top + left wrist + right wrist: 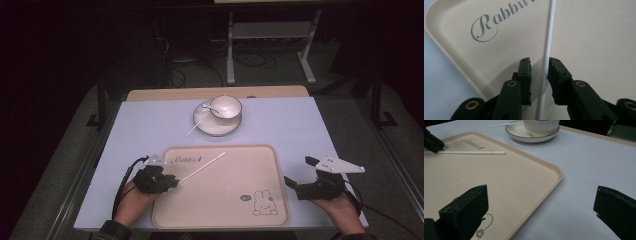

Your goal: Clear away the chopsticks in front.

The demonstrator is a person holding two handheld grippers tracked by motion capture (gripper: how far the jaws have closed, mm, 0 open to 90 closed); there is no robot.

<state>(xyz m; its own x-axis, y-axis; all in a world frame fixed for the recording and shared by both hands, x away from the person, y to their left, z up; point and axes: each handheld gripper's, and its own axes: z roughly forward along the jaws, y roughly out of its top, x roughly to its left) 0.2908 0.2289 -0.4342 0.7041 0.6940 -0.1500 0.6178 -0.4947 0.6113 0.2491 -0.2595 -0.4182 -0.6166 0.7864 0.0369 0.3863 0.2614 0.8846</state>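
Chopstick [548,47] on tray [454,47], jaws loosened

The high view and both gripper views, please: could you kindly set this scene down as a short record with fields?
Surface: pale blue table top
Tray: beige plastic tray with rabbit drawing, at the near edge
Stick: thin white stick lying on the tray, near end between the jaws
Left gripper: jaws slightly apart either side of the stick; a gap shows at one pad, contact at the other cannot be told
Right gripper: jaws wide apart, nothing between, beside the tray's right edge
Far side: white bowl on white saucer, with a second white stick
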